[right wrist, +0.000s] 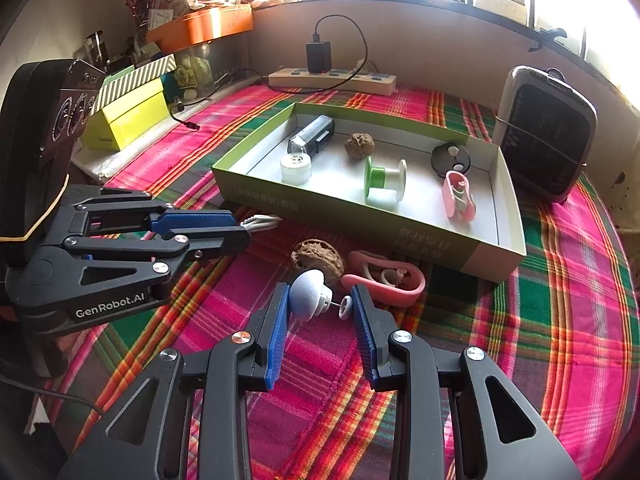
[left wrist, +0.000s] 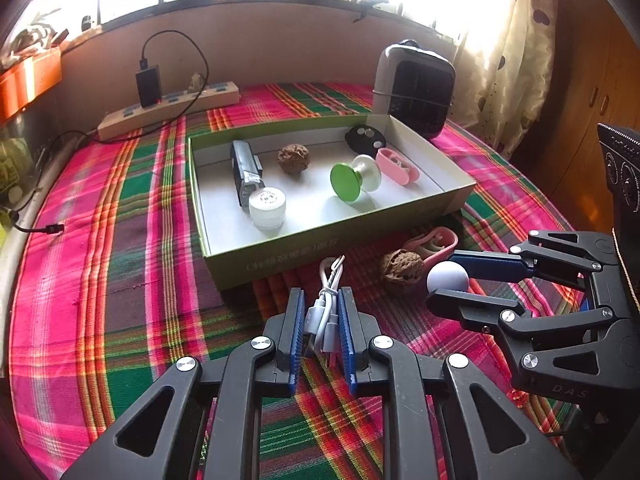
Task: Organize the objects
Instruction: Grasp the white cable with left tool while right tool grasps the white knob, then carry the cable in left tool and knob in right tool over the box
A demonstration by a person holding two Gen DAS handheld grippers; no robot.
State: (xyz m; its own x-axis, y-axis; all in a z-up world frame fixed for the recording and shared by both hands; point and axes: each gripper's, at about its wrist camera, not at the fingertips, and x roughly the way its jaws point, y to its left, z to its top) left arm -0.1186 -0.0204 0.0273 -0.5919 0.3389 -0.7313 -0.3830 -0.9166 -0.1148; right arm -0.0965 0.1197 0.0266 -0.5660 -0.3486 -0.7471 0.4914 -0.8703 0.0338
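My left gripper [left wrist: 320, 294] is shut on a coiled white USB cable [left wrist: 326, 308] just in front of the green box [left wrist: 320, 246]; it also shows in the right wrist view [right wrist: 244, 228], with the cable [right wrist: 260, 222] poking out. My right gripper [right wrist: 320, 294] is closed around a pale blue spool [right wrist: 310, 294], one end against each pad; in the left wrist view [left wrist: 440, 276] the spool [left wrist: 447, 275] sits between its fingers. A walnut [right wrist: 318, 258] and a pink clip [right wrist: 384, 278] lie on the cloth beside it.
The box [right wrist: 496, 256] holds a black device [right wrist: 312, 134], a white jar [right wrist: 296, 168], a walnut [right wrist: 358, 145], a green-and-white spool [right wrist: 384, 180], a black key fob [right wrist: 450, 156] and a pink clip [right wrist: 458, 194]. A heater [right wrist: 546, 132] stands right, a power strip [right wrist: 332, 78] behind.
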